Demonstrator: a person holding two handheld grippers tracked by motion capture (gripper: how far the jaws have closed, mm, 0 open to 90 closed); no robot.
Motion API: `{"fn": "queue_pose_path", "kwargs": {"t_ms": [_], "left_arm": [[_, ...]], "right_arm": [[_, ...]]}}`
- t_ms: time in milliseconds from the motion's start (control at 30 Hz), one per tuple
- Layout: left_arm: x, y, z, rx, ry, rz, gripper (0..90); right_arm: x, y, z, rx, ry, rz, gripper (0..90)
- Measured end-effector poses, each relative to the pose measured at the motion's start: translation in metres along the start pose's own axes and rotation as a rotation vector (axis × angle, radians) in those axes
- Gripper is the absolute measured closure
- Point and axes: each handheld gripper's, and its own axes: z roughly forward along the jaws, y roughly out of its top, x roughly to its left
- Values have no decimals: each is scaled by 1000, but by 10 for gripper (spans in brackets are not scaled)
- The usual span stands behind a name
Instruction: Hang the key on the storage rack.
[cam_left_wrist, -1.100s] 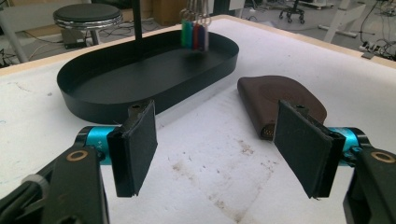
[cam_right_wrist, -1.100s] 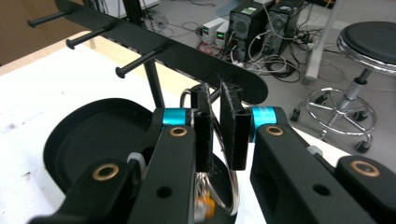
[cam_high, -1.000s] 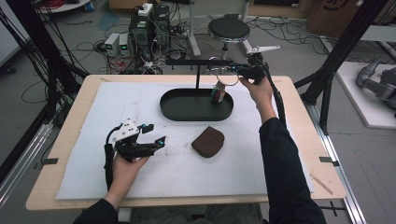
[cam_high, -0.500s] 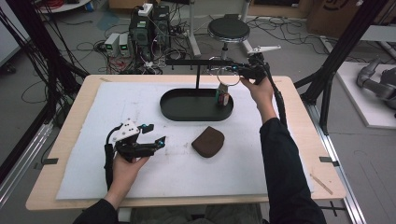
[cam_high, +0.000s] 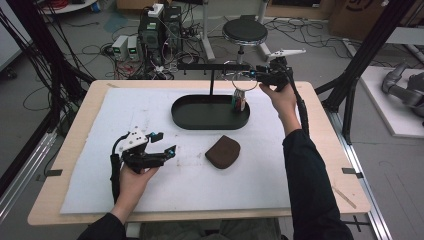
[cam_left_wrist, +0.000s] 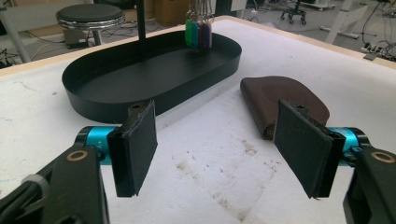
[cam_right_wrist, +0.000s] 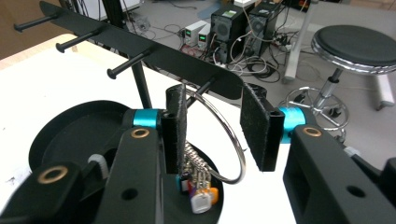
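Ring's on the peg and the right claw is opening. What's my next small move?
Probably back the right claw straight off: the key ring hangs on the rack's peg, the jaws have just been opening, and the ring is still between them. Retreat without snagging it.

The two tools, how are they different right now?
The left tool sits low over the white mat, with nothing between its pads. The right tool is up at the black rack, its jaws just opening around the key ring hanging on a peg. Both have blue collars and black pads.
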Motion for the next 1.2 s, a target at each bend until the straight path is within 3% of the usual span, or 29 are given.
{"fn": "queue_pose_path", "kwargs": {"t_ms": [267,400,667,933,1200], "left_arm": [[1,1,0,-5,0,0,303],[2,1,0,-3,2,-1,303],[2,2,-1,-8,4,-3,303],[3,3,-3,-12,6,2,303],[5,4,-4,-17,9,-4,303]], "right_arm": [[-5,-6,-18,37,14,9,527],[-2,-7,-30,40,54,16,491],[18,2,-66,-27,101,-15,491],[30,5,-94,-52,125,-20,491],[35,-13,-128,-87,141,-27,493]]}}
